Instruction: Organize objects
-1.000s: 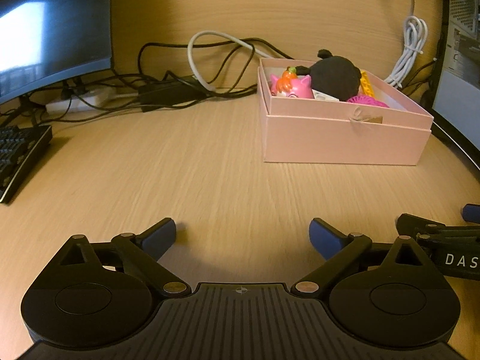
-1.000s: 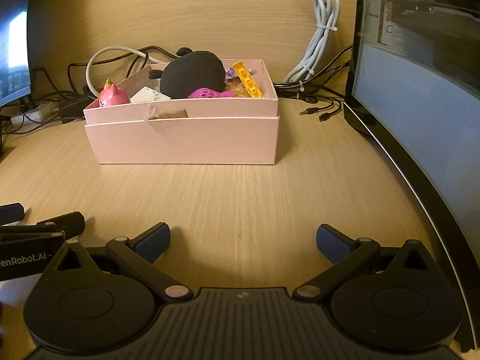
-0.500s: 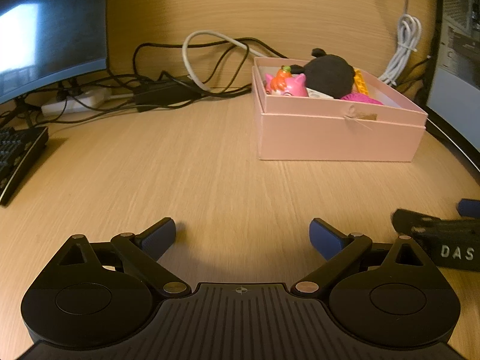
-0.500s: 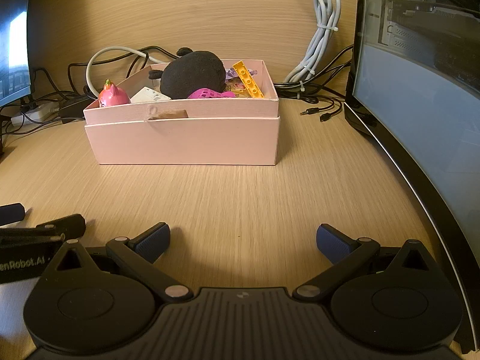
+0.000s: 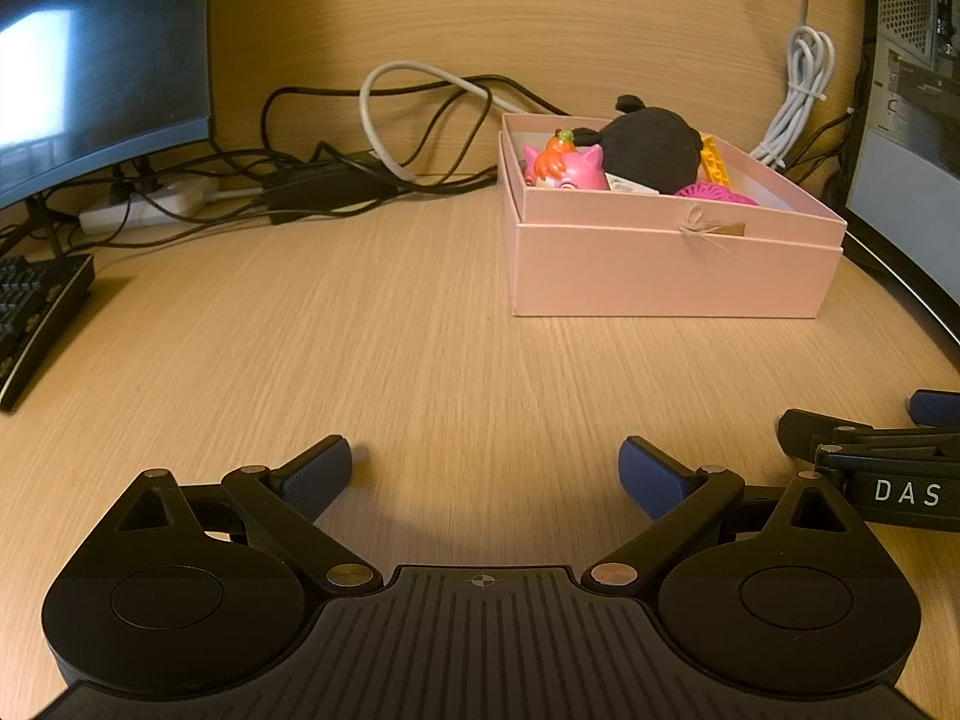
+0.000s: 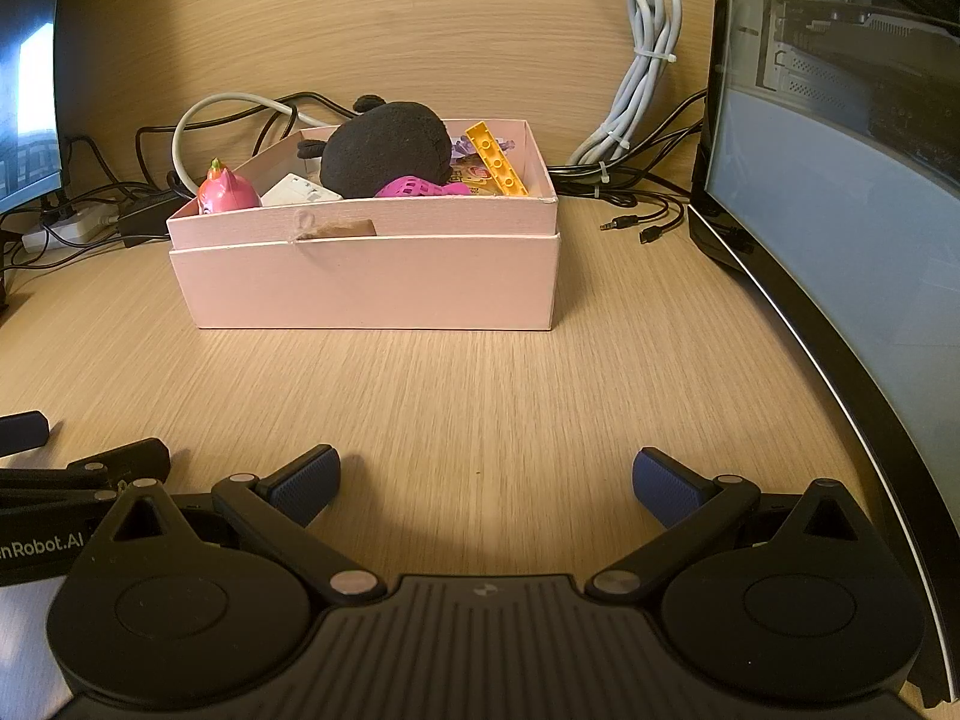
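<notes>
Wood-grain desk [image 5: 420, 330] under warm light, cables [image 5: 384, 138] strung along its back edge, and the pink box [image 6: 372, 276] sits toward the back, right of middle, its near wall square to the right camera. It's loaded: a black plush [image 6: 384, 147] heaped in the centre, a pink toy [image 6: 228, 195] at the left end, a white card [image 6: 297, 189], a magenta mesh piece [image 6: 414, 186], and a yellow brick [image 6: 498, 162] leaning on the right wall. A tag [image 6: 339, 229] on a string hangs over the front rim. The box looks like thin card nested in its lid, so it should slide easily if nudged.

Both tools are low near the front edge, well apart from the box. Left gripper [image 5: 486, 474] has its jaws spread wide, nothing between them. Right gripper [image 6: 486, 480] the same, gaping and empty.

No loose item shows on the desk, so my read is the sorting is done or nearly so. If anything more goes in, come from above, clear the rim, and release over the open right end rather than on the plush, which already rises above the walls.

Off to the sides: a keyboard [image 5: 36, 312] at the left edge, a monitor [image 5: 96, 60] behind it, another screen [image 6: 840, 228] along the right.
</notes>
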Demonstrator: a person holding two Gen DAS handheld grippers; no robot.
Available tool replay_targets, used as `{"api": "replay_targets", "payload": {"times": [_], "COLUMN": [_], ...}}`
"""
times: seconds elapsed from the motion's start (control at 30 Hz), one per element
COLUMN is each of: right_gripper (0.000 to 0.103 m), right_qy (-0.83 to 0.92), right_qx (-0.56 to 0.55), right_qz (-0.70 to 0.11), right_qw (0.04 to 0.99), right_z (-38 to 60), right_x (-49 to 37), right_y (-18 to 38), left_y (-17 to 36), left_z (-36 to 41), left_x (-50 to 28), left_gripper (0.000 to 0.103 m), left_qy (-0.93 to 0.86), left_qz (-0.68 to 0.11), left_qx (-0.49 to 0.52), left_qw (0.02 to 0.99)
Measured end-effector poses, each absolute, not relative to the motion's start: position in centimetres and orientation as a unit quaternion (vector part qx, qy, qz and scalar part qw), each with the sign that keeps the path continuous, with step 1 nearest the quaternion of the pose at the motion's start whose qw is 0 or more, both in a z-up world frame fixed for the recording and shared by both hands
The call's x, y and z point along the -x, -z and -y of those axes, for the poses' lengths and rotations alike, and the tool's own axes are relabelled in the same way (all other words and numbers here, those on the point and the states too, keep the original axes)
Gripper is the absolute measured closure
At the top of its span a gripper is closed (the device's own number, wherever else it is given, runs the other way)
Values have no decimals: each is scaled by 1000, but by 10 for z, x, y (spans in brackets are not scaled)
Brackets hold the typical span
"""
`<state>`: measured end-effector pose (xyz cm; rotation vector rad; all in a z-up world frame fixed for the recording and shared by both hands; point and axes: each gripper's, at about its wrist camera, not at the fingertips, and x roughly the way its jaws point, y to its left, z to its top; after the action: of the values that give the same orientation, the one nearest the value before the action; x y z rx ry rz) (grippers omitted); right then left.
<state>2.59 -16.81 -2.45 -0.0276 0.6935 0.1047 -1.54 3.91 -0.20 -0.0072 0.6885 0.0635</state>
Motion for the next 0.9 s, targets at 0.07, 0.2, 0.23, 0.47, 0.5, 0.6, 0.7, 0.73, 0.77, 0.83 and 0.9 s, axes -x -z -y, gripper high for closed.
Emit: {"api": "replay_targets", "payload": {"times": [0.07, 0.2, 0.23, 0.47, 0.5, 0.6, 0.7, 0.73, 0.77, 0.83, 0.9], "right_gripper": [0, 0, 0, 0, 0, 0, 0, 0, 0, 0, 0], "right_qy": [-51, -51, -51, -51, -51, -52, -54, -54, -54, -54, -55], "right_qx": [13, 14, 14, 14, 14, 14, 13, 13, 13, 13, 13], "right_qz": [-340, -340, -340, -340, -340, -340, -340, -340, -340, -340, -340], "right_qw": [939, 939, 939, 939, 939, 939, 939, 939, 939, 939, 939], "right_z": [168, 168, 168, 168, 168, 168, 169, 169, 169, 169, 169], "right_x": [-26, -26, -26, -26, -25, -25, -25, -25, -24, -24, -22], "right_y": [25, 25, 25, 24, 24, 24, 24, 24, 24, 24, 24], "left_y": [2, 2, 2, 2, 2, 2, 1, 1, 1, 1, 1], "left_z": [-39, -39, -39, -39, -39, -39, -39, -39, -39, -39, -39], "left_x": [15, 15, 15, 15, 15, 15, 15, 15, 15, 15, 15], "left_gripper": [3, 3, 3, 3, 3, 3, 3, 3, 3, 3, 3], "left_qy": [-31, -31, -31, -31, -31, -31, -31, -31, -31, -31, -31], "left_qz": [-337, -337, -337, -337, -337, -338, -338, -338, -338, -338, -338], "left_qx": [4, 4, 4, 4, 4, 4, 4, 4, 4, 3, 3], "left_qw": [941, 941, 941, 941, 941, 941, 941, 941, 941, 941, 941]}}
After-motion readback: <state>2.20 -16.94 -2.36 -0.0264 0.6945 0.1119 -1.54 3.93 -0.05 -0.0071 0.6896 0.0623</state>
